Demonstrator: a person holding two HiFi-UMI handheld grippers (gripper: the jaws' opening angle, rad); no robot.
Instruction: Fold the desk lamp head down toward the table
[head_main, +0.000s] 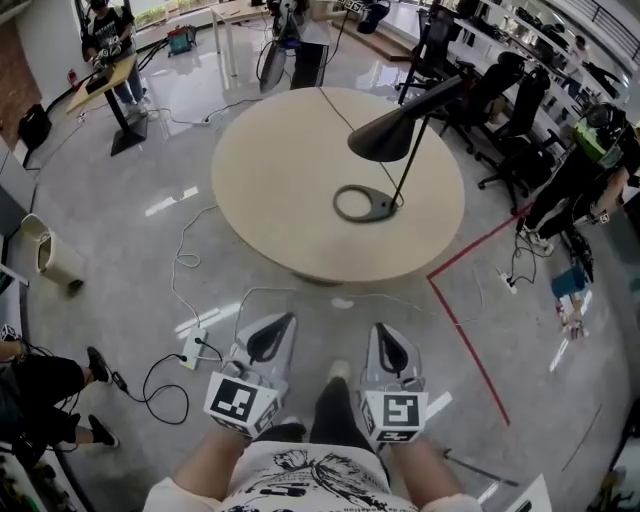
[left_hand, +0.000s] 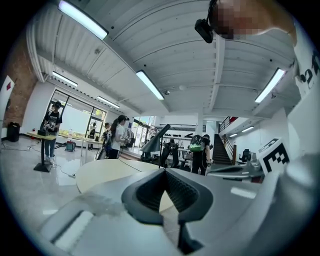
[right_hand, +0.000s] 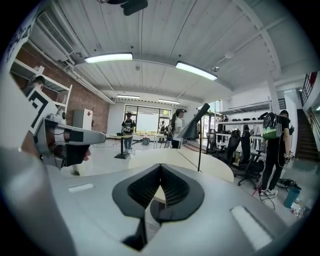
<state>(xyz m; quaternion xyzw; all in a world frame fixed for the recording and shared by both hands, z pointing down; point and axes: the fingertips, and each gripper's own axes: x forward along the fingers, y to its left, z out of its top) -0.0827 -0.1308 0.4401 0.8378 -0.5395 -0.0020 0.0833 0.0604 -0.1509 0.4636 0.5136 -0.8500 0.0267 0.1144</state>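
Observation:
A black desk lamp stands on the right side of the round beige table (head_main: 270, 190). Its cone head (head_main: 388, 134) is raised on a thin slanted stem above a ring-shaped base (head_main: 364, 204), and its cord runs back across the tabletop. Both grippers are held low in front of the person, short of the table's near edge and far from the lamp. My left gripper (head_main: 287, 320) and right gripper (head_main: 384, 329) are shut with nothing in them. The lamp head (left_hand: 155, 139) shows far beyond the left gripper (left_hand: 164, 171). It also rises as a cone head (right_hand: 194, 125) behind the right gripper (right_hand: 160, 167).
Office chairs (head_main: 510, 110) crowd the table's right side. A red tape line (head_main: 462, 330) crosses the floor at the right. A power strip with cables (head_main: 192, 348) lies front left, near a seated person's legs (head_main: 45, 385). A waste bin (head_main: 50, 250) and a standing desk (head_main: 105, 80) are further left.

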